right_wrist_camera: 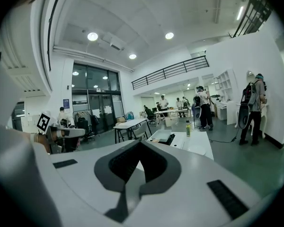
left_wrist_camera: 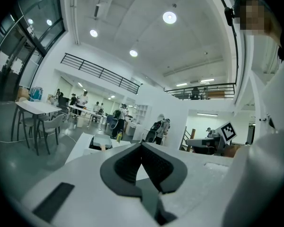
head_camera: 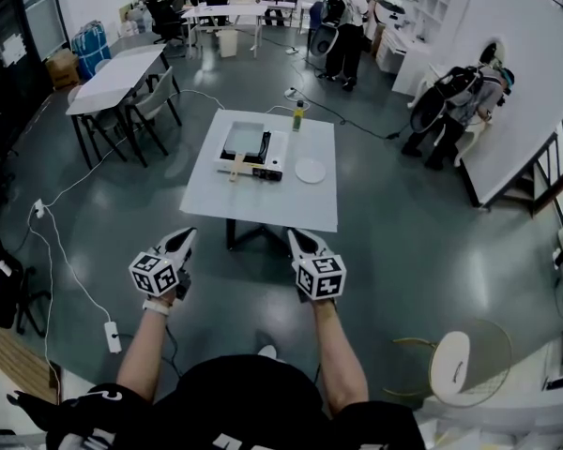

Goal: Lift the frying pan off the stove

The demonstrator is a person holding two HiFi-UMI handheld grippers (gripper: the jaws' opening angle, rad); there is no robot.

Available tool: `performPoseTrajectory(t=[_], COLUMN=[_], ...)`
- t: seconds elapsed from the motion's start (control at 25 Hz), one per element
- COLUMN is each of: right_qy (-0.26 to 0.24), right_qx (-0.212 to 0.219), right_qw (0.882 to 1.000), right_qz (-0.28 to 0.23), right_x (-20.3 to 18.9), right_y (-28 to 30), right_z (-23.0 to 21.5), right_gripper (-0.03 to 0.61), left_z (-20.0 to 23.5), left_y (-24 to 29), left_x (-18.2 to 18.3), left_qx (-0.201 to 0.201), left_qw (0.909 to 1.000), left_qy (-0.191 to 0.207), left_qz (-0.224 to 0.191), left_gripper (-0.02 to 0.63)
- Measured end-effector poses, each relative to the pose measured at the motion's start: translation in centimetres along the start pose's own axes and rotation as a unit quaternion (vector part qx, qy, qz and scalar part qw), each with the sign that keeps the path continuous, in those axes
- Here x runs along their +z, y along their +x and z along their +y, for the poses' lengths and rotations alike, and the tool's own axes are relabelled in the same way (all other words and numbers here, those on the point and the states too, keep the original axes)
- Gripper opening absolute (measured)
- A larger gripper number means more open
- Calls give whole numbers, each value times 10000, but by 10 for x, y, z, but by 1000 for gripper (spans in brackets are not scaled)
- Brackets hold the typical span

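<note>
A square grey frying pan (head_camera: 245,140) with a wooden handle (head_camera: 235,166) sits on a portable stove (head_camera: 263,164) on the white table (head_camera: 263,209) ahead of me. Both grippers are held out over the floor, well short of the table's near edge. My left gripper (head_camera: 186,236) and my right gripper (head_camera: 294,236) have their jaws closed with nothing between them. In the left gripper view the shut left gripper (left_wrist_camera: 142,145) points toward the distant pan (left_wrist_camera: 102,140). In the right gripper view the shut right gripper (right_wrist_camera: 140,143) faces the pan (right_wrist_camera: 161,135).
A white plate (head_camera: 311,170) and a yellow bottle (head_camera: 298,115) share the table. Another table with chairs (head_camera: 122,78) stands to the left. A cable and power strip (head_camera: 113,336) lie on the floor at left, a stool (head_camera: 450,364) at right. People (head_camera: 455,101) stand by the right wall.
</note>
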State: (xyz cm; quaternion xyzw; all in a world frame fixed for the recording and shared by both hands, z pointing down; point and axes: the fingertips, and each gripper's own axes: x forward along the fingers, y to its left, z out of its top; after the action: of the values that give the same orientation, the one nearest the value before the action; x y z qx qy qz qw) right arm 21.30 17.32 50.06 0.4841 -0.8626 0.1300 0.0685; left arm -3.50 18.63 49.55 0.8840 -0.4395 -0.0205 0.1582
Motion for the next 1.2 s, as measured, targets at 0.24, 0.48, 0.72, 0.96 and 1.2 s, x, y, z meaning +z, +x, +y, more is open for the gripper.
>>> performPoseTrajectory(t=[0.24,0.48,0.72,0.96,1.2], right_qy=[11,4,-15,16,26], right_qx=[30,61,82,132,105], right_qw=[10000,10000,9999,9999,9999], right_qz=[-9,-31,-71,-35,19], right_x=[6,6,7,2,-7], right_y=[-6,-8,-8,-6,2], right_z=[-11,-19,-24,-22,-22], right_gripper=[-5,-5,-5,-3,-4], left_z=[-12,-23,-25,-25,-17], left_y=[12,21,23,23,27], left_x=[2,-2,-1,-4,-11], left_qx=[5,-22,4,37,7], left_qw=[10000,10000,10000,10000,10000], left_qy=[-2,13,73,65,32], left_qz=[8,20,12,61,84], left_gripper=[-2,-2,-2,-2,-2])
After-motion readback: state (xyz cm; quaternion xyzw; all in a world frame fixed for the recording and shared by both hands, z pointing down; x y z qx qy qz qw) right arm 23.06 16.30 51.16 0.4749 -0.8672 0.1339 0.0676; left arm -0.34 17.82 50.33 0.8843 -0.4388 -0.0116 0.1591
